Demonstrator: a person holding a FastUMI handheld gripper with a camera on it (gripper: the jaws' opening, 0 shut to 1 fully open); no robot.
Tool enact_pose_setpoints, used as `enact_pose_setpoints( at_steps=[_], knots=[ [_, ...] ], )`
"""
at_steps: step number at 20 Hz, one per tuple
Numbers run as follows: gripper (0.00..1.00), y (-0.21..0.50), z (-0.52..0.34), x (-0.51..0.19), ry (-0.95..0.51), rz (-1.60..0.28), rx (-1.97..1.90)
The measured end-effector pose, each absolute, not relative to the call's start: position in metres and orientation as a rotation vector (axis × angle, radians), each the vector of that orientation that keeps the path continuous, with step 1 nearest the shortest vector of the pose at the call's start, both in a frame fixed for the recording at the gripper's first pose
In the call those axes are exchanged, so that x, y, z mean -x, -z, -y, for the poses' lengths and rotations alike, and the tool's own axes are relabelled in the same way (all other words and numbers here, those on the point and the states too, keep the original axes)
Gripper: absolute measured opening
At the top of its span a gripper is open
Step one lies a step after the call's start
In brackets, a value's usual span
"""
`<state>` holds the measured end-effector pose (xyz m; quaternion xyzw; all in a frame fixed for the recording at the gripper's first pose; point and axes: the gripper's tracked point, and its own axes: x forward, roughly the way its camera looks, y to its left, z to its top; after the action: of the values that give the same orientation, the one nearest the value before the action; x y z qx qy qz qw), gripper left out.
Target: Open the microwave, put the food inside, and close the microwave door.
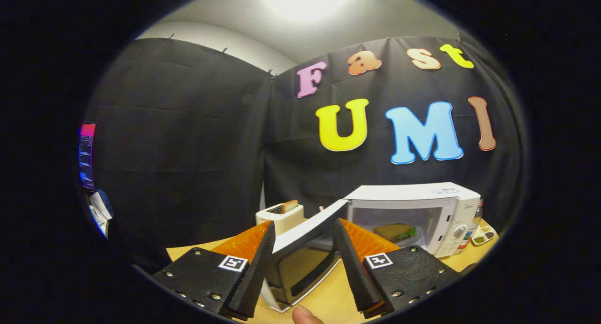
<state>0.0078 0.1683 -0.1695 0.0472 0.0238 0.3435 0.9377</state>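
Note:
A white microwave point(422, 199) stands on the wooden table point(328, 296), beyond my fingers and to their right. Its door point(300, 249) is swung open toward me, with its free edge reaching into the gap between my fingers. Inside the cavity, a sandwich with green lettuce point(394, 231) rests on a plate. My gripper point(303, 230) is open, one finger on each side of the door's edge, neither one pressing on it. A fingertip of a person's hand point(305, 314) shows just below the door.
A white toaster point(280, 216) with a slice of bread sticking up stands behind the door, left of the microwave. A small dish of condiments point(483, 235) and a bottle point(475, 220) sit at the microwave's right side. A lit screen point(87, 155) hangs far left.

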Motion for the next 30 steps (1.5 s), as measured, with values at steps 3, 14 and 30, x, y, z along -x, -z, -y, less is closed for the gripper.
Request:
enact_pose_setpoints(
  at_steps=[3, 14, 30],
  knots=[
    [0.76, 0.170, -0.199, 0.032, -0.790, -0.040, -0.090],
    [0.77, 0.265, -0.279, 0.052, -0.845, -0.127, -0.006],
    [0.01, 0.274, -0.165, -0.011, -0.546, -0.149, 0.006]
  ],
)
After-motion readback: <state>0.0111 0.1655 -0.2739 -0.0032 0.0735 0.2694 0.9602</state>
